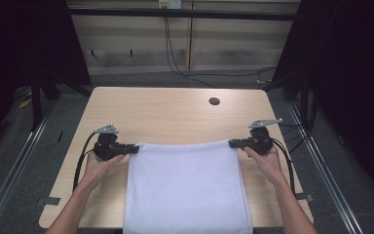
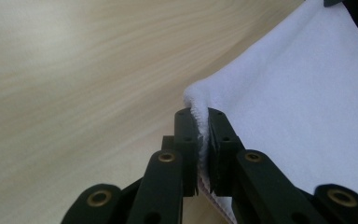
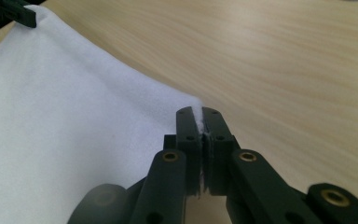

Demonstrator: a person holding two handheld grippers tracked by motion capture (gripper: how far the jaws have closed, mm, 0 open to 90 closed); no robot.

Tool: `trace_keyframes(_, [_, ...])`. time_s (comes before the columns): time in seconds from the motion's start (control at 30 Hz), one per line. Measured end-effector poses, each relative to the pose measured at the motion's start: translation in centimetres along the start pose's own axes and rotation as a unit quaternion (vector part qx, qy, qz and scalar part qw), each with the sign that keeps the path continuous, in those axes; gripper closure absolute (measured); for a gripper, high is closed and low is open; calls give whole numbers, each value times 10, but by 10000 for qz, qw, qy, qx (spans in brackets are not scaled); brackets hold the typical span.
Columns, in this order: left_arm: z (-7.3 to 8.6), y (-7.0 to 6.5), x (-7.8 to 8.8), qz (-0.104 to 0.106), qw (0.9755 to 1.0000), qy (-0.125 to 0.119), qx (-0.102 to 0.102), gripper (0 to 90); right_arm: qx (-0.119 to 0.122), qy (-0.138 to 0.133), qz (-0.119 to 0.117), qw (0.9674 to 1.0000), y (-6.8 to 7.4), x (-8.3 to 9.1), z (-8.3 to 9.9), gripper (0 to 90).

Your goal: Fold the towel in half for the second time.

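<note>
Now we have our left gripper [image 2: 203, 122] pinched on the towel's [image 1: 185, 187] far left corner, the white pile squeezed between its two black jaws, and our right gripper [image 3: 203, 120] clamped the same way on the far right corner, with a thin line of cloth showing in the slit. In the high view our left gripper [image 1: 134, 148] and right gripper [image 1: 232, 143] sit at either end of the towel's far edge, which runs nearly straight between them. From there the towel lies spread toward us over the near middle of the table [image 1: 175, 112], its near edge past the table's front. A small round hole [image 1: 214, 101] sits in the far part of the tabletop, well apart from the cloth.
</note>
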State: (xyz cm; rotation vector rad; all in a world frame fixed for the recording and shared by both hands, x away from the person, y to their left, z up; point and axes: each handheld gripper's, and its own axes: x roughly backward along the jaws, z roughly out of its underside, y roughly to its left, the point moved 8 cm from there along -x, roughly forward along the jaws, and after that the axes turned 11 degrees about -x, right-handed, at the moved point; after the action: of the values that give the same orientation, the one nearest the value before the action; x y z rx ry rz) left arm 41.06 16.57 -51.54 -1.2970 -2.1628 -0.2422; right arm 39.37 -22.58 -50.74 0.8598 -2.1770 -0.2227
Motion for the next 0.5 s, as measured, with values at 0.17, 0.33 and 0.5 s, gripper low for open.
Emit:
trace_keyframes(0.17, [-25,9,9,-201,9994,-266,-31,844,87,-132,100,9998,-1,3,-22,870])
trace_keyframes(0.33, [-45,21,17,-366,9981,-492,-5,845,74,-403,184,9990,-4,12,-45,870])
trace_keyframes(0.5, [-65,33,20,-522,9961,-714,53,846,147,-579,315,9977,-6,13,-65,870])
